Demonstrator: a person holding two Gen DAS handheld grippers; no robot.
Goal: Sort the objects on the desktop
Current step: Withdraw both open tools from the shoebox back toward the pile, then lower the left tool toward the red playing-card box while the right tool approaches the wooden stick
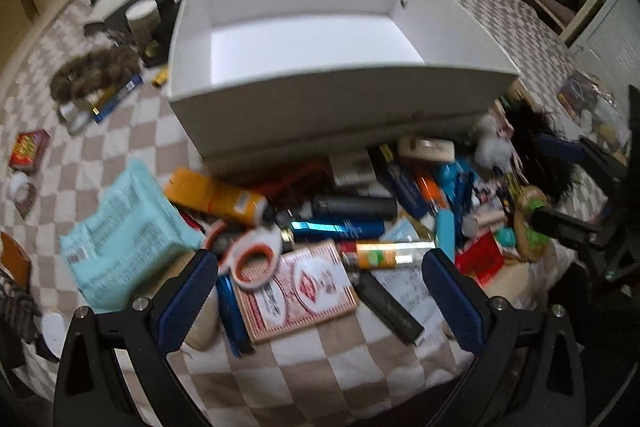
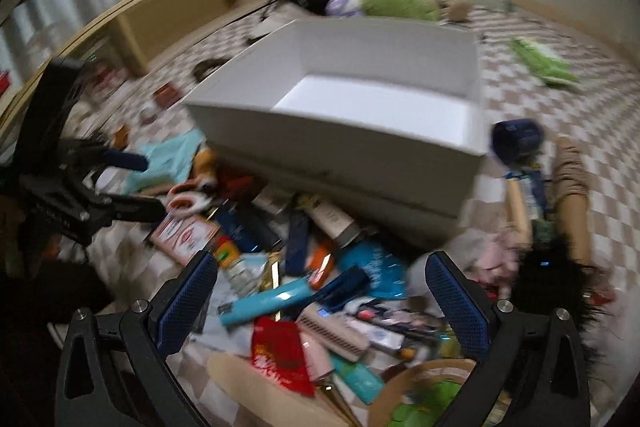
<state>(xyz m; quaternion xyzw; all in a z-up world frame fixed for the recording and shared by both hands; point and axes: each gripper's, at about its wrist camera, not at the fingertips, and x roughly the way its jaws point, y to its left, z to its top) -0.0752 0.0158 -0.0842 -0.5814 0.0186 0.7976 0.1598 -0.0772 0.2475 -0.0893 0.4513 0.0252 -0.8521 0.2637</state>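
Observation:
A big empty white box point(image 1: 320, 27) stands on the checkered cover behind a heap of small objects. My left gripper point(image 1: 320, 267) is open over the heap, above a red patterned card box point(image 1: 296, 291), white-and-orange scissors point(image 1: 252, 255) and an orange-labelled bottle point(image 1: 384, 253). An orange tube point(image 1: 212, 197) and a teal wipes pack point(image 1: 128, 231) lie to its left. My right gripper point(image 2: 320, 279) is open above a light-blue tube point(image 2: 268, 301), a red packet point(image 2: 280, 355) and a comb point(image 2: 334, 335). The white box point(image 2: 360, 99) shows ahead there too, and the left gripper point(image 2: 120, 183) at the left.
A fur piece point(image 1: 96, 71), a paper cup point(image 1: 142, 17) and a red small box point(image 1: 28, 149) lie left of the white box. A black feathery thing point(image 2: 560, 275) and a dark blue jar point(image 2: 516, 137) sit to the right. A wooden shelf point(image 2: 180, 11) stands behind.

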